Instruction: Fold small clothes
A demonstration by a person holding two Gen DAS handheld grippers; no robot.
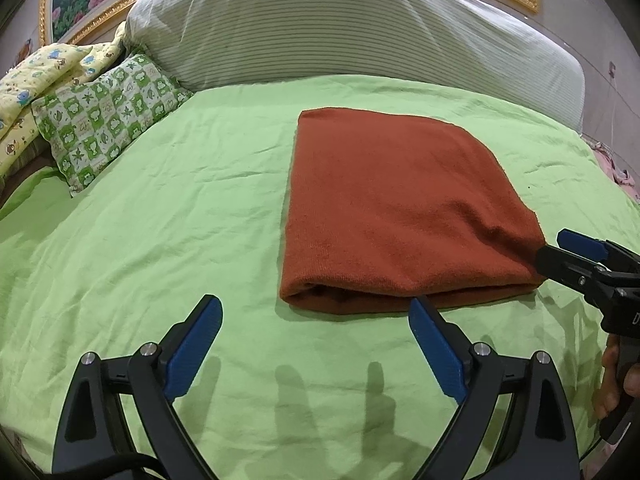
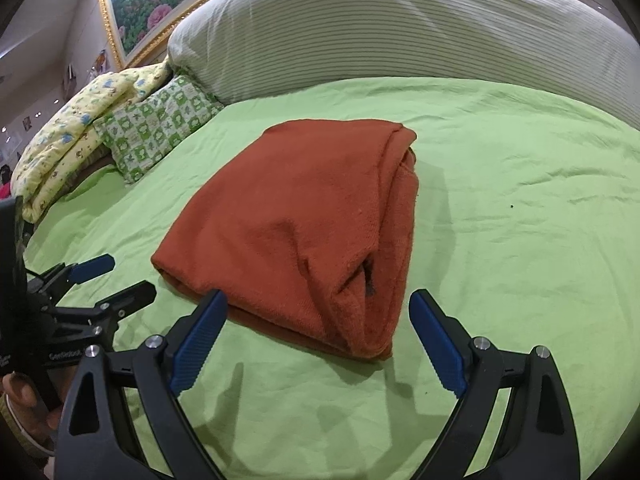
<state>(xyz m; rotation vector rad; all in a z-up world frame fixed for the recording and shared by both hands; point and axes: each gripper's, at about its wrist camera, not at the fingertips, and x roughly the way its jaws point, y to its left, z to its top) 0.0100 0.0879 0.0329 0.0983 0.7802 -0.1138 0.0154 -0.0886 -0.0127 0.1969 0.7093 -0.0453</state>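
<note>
The right gripper (image 2: 316,324), fingers (image 2: 202,334) apart, hovers just before the folded rust-red garment (image 2: 296,220).

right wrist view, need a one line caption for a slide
Open right tool poised at the near edge of a folded rust-orange garment on a green bedsheet, left tool open alongside.

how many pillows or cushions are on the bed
2: a large grey striped pillow along the head of the bed, and a small green-and-white checked cushion at its left end. Others may lie hidden under the yellow printed quilt.
</note>
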